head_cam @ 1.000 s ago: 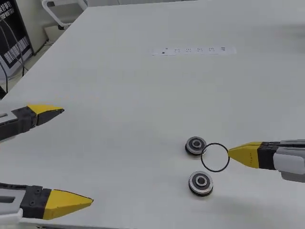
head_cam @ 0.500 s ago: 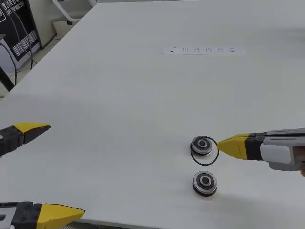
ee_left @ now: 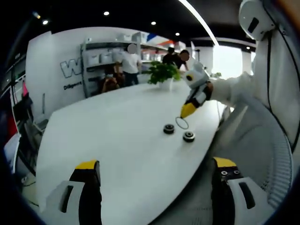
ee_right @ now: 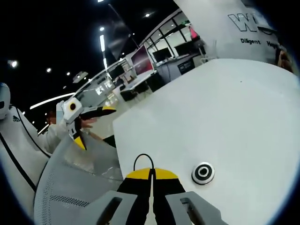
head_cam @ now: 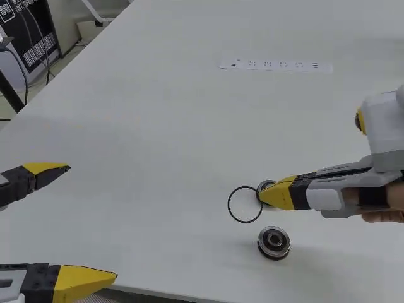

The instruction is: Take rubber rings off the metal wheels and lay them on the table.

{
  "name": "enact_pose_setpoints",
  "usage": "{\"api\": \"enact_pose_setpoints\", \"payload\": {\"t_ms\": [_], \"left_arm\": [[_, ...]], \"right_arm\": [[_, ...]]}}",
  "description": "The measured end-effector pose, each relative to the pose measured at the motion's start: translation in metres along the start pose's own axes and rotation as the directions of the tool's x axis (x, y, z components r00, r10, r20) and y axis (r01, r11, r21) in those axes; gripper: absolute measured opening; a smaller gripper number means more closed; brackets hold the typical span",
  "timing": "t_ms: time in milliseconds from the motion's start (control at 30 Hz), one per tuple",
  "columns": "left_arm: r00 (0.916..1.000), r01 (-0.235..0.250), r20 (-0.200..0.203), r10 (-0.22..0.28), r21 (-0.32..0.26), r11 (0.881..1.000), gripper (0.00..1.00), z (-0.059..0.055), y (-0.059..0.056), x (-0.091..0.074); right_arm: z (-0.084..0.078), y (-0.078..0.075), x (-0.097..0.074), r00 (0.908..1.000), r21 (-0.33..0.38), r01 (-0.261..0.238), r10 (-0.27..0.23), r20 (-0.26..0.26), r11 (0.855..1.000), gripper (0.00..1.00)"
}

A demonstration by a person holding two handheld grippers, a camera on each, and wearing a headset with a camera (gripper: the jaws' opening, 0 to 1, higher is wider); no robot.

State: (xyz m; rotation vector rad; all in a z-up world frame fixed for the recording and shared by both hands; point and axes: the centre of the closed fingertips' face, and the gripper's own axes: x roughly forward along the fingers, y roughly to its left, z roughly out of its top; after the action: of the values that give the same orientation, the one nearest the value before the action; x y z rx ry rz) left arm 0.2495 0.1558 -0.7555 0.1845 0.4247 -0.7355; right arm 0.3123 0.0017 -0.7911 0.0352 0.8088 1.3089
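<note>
My right gripper (head_cam: 268,194) clamps the rubber ring (head_cam: 245,204) ahead of its tips — I'd lower it flat onto the table (head_cam: 158,126), clear of the metal wheel (head_cam: 264,186) beside them, then release. Left gripper (head_cam: 91,222) gapes.

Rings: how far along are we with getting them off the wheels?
Done: one ring is off the far wheel. In hand: the right gripper is shut on that ring, just beside the wheel, not yet released. Left: lay it on the table, then strip the near wheel, whose dark rim suggests its ring is still on. The left gripper is open, away from both.
</note>
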Motion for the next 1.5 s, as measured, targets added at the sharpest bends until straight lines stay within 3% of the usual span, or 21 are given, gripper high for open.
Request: {"api": "enact_pose_setpoints", "payload": {"t_ms": [200, 367, 533, 733, 1133, 1300, 1500], "left_arm": [[1.0, 0.004, -0.008, -0.005, -0.008, 1.0, 0.99, -0.002, -0.001, 0.001], [0.9998, 0.01, -0.017, -0.01, -0.011, 1.0, 0.99, -0.003, -0.003, 0.003], [0.9996, 0.004, -0.028, -0.004, -0.009, 1.0, 1.0, -0.004, -0.002, 0.005], [0.9989, 0.012, -0.045, -0.012, -0.018, 1.0, 1.0, -0.006, -0.005, 0.007], [0.9986, 0.02, -0.048, -0.021, -0.017, 1.0, 0.99, -0.004, -0.008, 0.007], [0.9987, 0.028, -0.041, -0.029, -0.017, 0.999, 0.98, -0.002, -0.009, 0.008], [0.9976, 0.038, -0.058, -0.038, -0.005, 0.999, 0.97, -0.001, -0.009, 0.011]], "right_arm": [[-0.011, -0.004, 0.02, 0.9978, -0.018, -0.012, 0.011, -0.066, 1.0, 0.0], [-0.014, -0.011, 0.031, 0.9962, -0.027, 0.004, -0.007, -0.087, 1.0, 0.0], [-0.027, -0.022, 0.042, 0.9897, -0.008, 0.024, -0.025, -0.141, 1.0, 0.0], [-0.031, -0.029, 0.05, 0.9886, 0.002, 0.042, -0.041, -0.145, 0.999, 0.0], [-0.037, -0.036, 0.051, 0.9837, -0.026, 0.076, -0.08, -0.161, 0.997, 0.0], [-0.038, -0.041, 0.047, 0.9812, -0.046, 0.1, -0.107, -0.161, 0.994, 0.07], [-0.036, -0.035, 0.036, 0.9848, -0.081, 0.077, -0.088, -0.15, 0.994, 0.08]]}}
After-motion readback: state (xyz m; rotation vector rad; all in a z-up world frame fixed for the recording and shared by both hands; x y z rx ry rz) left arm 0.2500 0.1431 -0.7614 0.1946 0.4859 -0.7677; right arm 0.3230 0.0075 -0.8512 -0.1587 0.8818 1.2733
